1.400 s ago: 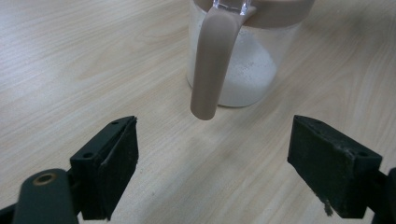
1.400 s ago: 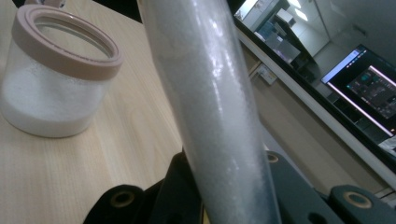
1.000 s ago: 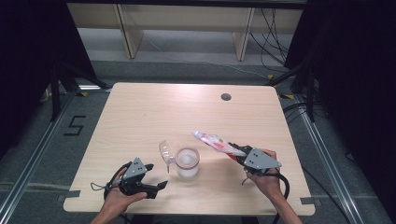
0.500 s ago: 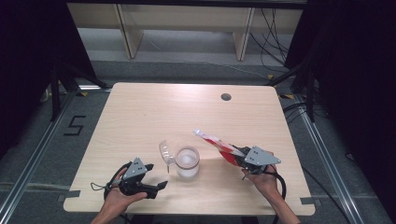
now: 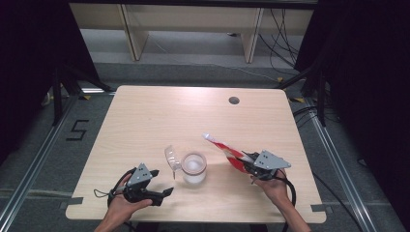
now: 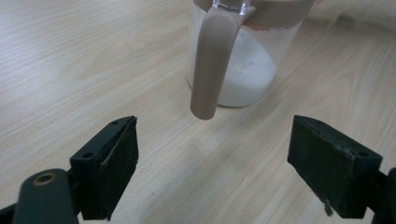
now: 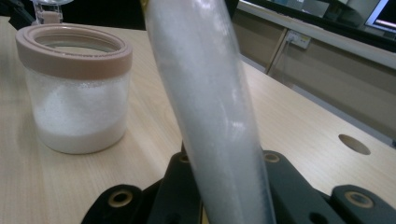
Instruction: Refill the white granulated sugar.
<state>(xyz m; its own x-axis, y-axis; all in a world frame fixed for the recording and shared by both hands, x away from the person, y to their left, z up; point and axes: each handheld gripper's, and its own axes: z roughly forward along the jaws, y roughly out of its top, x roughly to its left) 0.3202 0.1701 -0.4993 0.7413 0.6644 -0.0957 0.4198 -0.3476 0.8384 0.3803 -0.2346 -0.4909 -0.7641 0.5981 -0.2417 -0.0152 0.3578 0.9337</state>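
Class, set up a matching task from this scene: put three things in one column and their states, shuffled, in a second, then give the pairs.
Things:
1. jar
2. left tool
3. right tool

States:
A. jaws apart, nothing between them
B. clamped on a red and white packet
C. lid flipped open, partly filled with white powder

Pairs: 1-C, 2-A, 3-B

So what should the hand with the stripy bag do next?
Probably lift the red-and-white plastic bag over the clear jar of white powder and tip it. The right gripper is shut on the bag, the hinged lid stands open, and the jar is only partly full.
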